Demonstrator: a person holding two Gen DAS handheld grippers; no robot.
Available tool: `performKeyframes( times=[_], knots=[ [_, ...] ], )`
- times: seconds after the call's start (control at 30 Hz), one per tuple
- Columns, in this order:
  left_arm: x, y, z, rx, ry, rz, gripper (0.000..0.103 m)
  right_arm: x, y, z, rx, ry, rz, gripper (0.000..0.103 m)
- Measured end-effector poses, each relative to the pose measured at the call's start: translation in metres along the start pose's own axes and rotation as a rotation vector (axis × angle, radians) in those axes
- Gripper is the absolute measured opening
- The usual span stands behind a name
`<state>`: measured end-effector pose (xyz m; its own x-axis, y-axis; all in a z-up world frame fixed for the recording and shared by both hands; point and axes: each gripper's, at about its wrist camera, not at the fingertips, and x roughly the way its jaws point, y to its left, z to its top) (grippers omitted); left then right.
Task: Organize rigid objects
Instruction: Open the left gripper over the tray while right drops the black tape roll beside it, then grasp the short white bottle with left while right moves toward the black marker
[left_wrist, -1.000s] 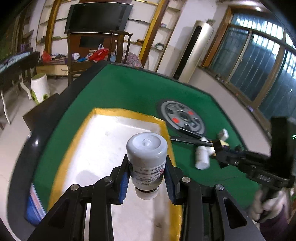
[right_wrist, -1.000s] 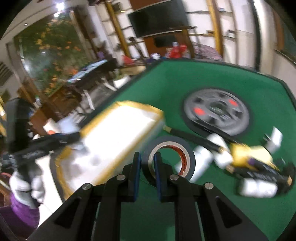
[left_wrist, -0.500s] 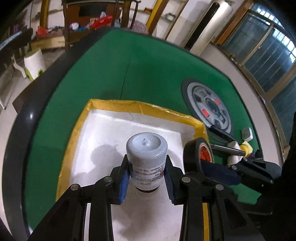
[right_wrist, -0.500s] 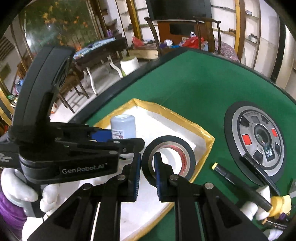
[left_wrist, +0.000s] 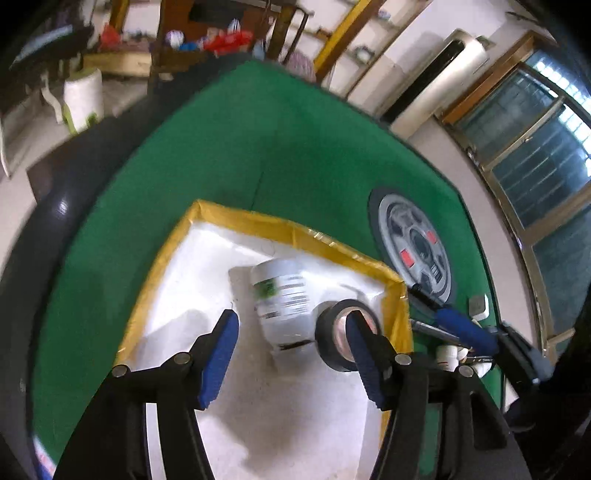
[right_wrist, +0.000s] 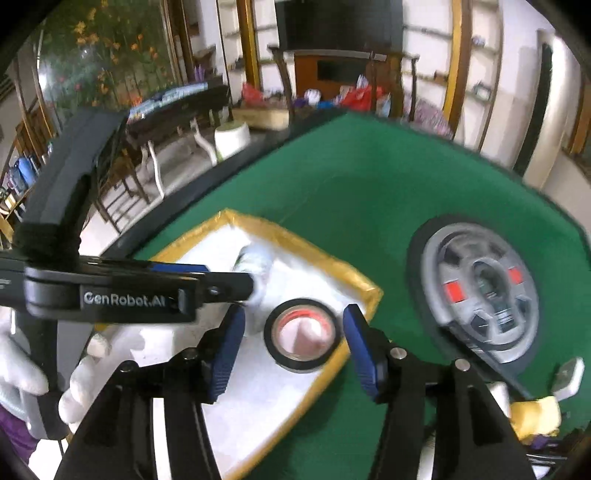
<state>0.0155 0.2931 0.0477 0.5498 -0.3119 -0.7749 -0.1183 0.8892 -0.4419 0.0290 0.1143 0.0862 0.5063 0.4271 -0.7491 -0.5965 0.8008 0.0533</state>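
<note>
Both grippers over the white tray (left_wrist: 280, 424) with the yellow taped rim, which sits on the green felt table (left_wrist: 280, 147).

Left gripper (left_wrist: 291, 354): my jaws have just been opening and now stand apart, blue pads clear of everything. The white medicine bottle (left_wrist: 282, 302) with its printed label is inside the tray beyond my fingertips, blurred; I cannot tell whether it lies flat or leans. No pad touches it.

Right gripper (right_wrist: 291, 350): jaws have likewise just been opening. The black roll of electrical tape (right_wrist: 301, 339) is between the pads but neither one presses on it; there is a gap on each side. In the right wrist view it lies in the tray close to the near right rim (right_wrist: 332, 373). In the left wrist view the roll (left_wrist: 345, 338) sits just beside the bottle, partly behind my right-hand pad.

Outside the tray, to the right on the felt: the round grey control panel (right_wrist: 480, 299) with red buttons, a dark pen (left_wrist: 428, 297) at its edge, and a small heap of white and yellow items (right_wrist: 535, 413), too blurred to name.

A white-gloved hand (right_wrist: 85, 391) holds the left gripper's handle.
</note>
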Motion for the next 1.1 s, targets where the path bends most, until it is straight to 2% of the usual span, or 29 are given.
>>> performKeyframes(
  times=[0.1,0.13,0.17,0.2,0.23,0.3,0.4,0.47,0.53,0.63,0.7,0.77,0.87,0.97,1.1],
  knots=[
    [-0.032,-0.023,-0.011,0.057,-0.085,-0.01,0.064,-0.049,-0.011,-0.009,0.007,-0.128,-0.049,0.054],
    [-0.045,-0.037,-0.019,0.091,-0.117,-0.021,0.064,-0.075,-0.016,-0.017,0.017,-0.208,-0.099,0.056],
    [-0.056,-0.048,-0.025,0.12,-0.138,-0.033,0.064,-0.094,-0.02,-0.023,0.021,-0.272,-0.155,0.069],
    [-0.063,-0.06,-0.031,0.146,-0.153,-0.044,0.068,-0.112,-0.024,-0.031,0.023,-0.339,-0.209,0.081],
    [-0.069,-0.07,-0.037,0.164,-0.166,-0.055,0.073,-0.132,-0.03,-0.042,0.032,-0.421,-0.27,0.103],
    [-0.078,-0.098,-0.051,0.211,-0.187,-0.084,0.075,-0.162,-0.049,-0.071,0.07,-0.551,-0.338,0.103],
    [-0.067,-0.137,-0.071,0.293,-0.153,-0.108,0.075,-0.169,-0.091,-0.092,0.156,-0.47,-0.357,0.103],
    [-0.045,-0.159,-0.084,0.333,-0.107,-0.105,0.075,-0.171,-0.126,-0.112,0.26,-0.435,-0.365,0.103],
    [-0.019,-0.172,-0.093,0.347,-0.056,-0.073,0.075,-0.17,-0.158,-0.134,0.353,-0.423,-0.409,0.103],
    [0.015,-0.186,-0.104,0.36,-0.005,-0.017,0.075,-0.166,-0.184,-0.158,0.426,-0.42,-0.441,0.103],
    [0.036,-0.194,-0.11,0.383,0.009,0.052,0.075,-0.16,-0.195,-0.17,0.463,-0.416,-0.45,0.103],
    [0.053,-0.202,-0.113,0.4,0.012,0.095,0.075,-0.165,-0.206,-0.173,0.508,-0.433,-0.417,0.103],
    [0.071,-0.209,-0.112,0.429,-0.019,0.159,0.075,-0.161,-0.21,-0.172,0.513,-0.454,-0.406,0.103],
    [0.088,-0.212,-0.11,0.442,-0.029,0.196,0.075,-0.155,-0.208,-0.17,0.511,-0.436,-0.362,0.103],
    [0.107,-0.212,-0.106,0.426,-0.021,0.214,0.075,-0.152,-0.2,-0.168,0.485,-0.439,-0.363,0.103]
  ],
)
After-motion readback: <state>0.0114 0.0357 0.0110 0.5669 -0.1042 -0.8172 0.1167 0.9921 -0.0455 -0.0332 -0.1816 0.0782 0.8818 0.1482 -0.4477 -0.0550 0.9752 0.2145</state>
